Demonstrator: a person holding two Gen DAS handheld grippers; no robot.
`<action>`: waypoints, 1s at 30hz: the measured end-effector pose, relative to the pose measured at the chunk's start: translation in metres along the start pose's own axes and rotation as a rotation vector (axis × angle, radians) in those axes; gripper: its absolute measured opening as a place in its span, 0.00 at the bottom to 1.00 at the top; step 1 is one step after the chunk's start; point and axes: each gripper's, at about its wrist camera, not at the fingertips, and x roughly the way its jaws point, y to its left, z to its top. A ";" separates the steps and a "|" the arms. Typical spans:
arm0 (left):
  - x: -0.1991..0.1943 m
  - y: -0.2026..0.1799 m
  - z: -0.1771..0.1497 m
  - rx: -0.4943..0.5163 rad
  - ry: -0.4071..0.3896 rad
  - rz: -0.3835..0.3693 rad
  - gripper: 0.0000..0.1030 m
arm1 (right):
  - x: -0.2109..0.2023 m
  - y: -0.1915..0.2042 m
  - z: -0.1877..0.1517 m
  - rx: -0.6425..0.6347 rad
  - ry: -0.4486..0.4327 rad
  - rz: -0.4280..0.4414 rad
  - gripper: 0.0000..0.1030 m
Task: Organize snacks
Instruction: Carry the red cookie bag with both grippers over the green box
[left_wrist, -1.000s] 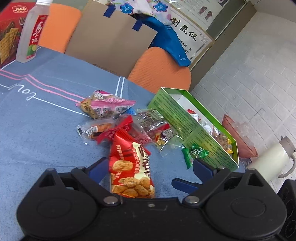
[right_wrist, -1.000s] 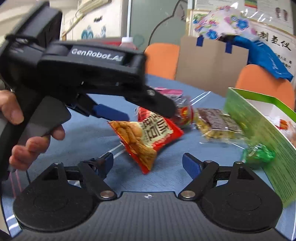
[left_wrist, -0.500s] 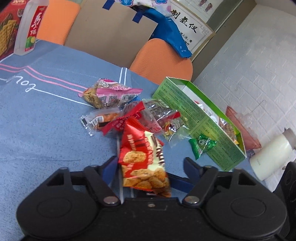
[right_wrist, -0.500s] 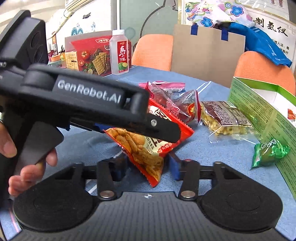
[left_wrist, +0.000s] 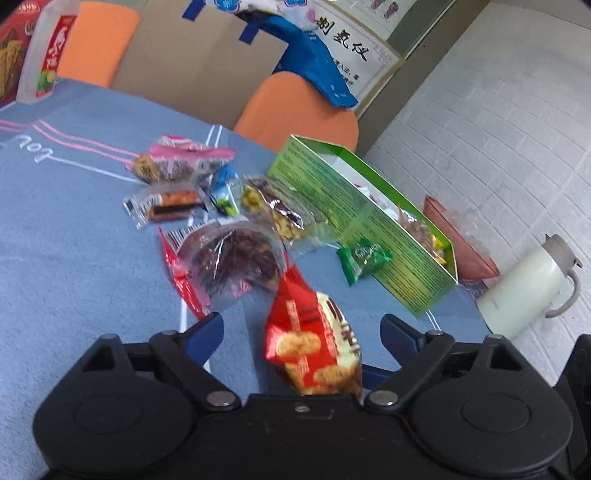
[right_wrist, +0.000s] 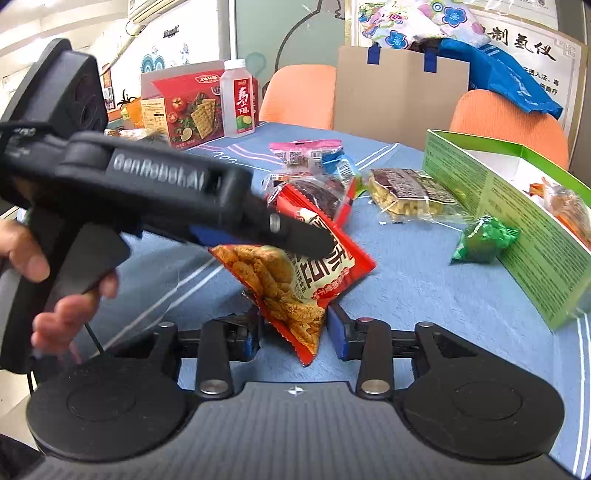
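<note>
The red snack bag (right_wrist: 295, 284) hangs over the blue cloth (right_wrist: 424, 291), its low corner between the right gripper (right_wrist: 293, 338) pads. These jaws are opening, and blur hides whether the pads touch the bag. The left gripper (left_wrist: 302, 330) is wide open and its jaws are opening; the bag sits between them, apart from both pads. A hand (right_wrist: 48, 288) holds that tool, and its body hides part of the bag. Farther off lie more snacks, a small green pack (right_wrist: 484, 242) beside the green box (right_wrist: 524, 236), then orange chairs (right_wrist: 299, 96). A white jug (left_wrist: 528, 284) stands on the floor.
</note>
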 end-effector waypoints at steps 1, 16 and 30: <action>0.002 0.000 0.003 -0.007 0.008 0.001 1.00 | 0.000 -0.001 0.000 0.002 -0.003 -0.005 0.87; 0.008 -0.005 -0.004 0.048 0.032 -0.021 0.96 | 0.009 0.004 0.002 -0.008 0.001 0.011 0.90; 0.009 -0.009 -0.006 0.056 0.041 -0.012 0.95 | 0.005 0.004 -0.001 -0.018 -0.004 0.003 0.67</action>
